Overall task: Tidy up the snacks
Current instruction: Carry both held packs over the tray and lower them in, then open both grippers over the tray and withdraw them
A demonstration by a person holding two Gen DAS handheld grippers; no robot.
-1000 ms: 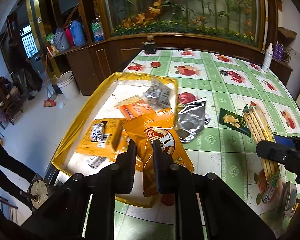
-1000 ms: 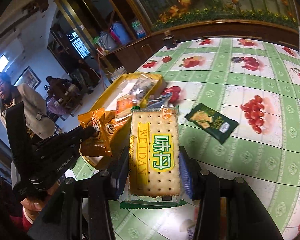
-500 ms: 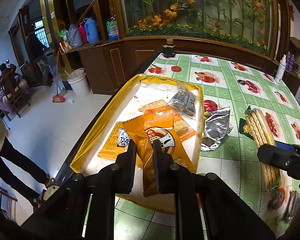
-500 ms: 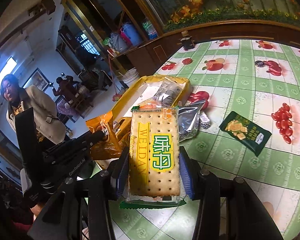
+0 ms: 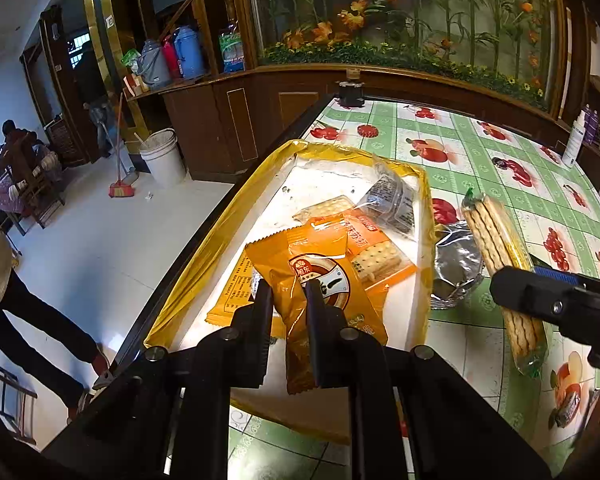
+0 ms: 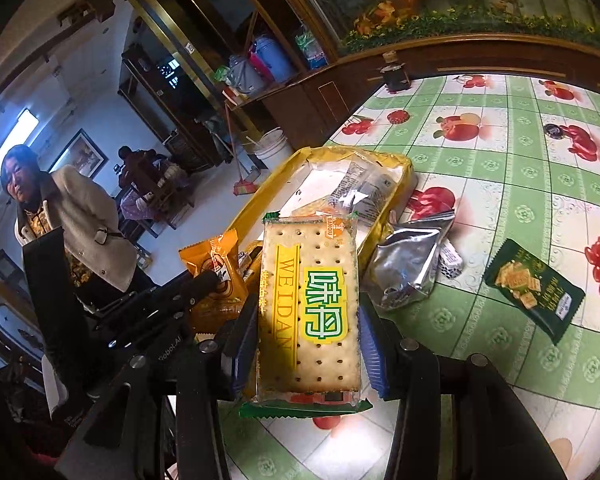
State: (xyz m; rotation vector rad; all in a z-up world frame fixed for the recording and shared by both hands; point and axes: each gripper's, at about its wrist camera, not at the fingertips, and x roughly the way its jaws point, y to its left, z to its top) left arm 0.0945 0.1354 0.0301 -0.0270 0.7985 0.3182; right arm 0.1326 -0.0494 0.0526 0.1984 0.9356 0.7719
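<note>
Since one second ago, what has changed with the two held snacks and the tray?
Both grippers carried their packets toward the yellow tray. The left gripper holds the orange snack packet over it; the right gripper holds the Weidan cracker pack beside it. Nothing was released. The silver pouch and green packet stayed put.

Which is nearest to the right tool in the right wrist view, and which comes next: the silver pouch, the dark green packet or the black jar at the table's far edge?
From the right tool, shut on the cracker pack:
1. Silver pouch, just right of the tool on the tablecloth.
2. Dark green packet, further right.
3. Black jar, at the far table edge.
</note>
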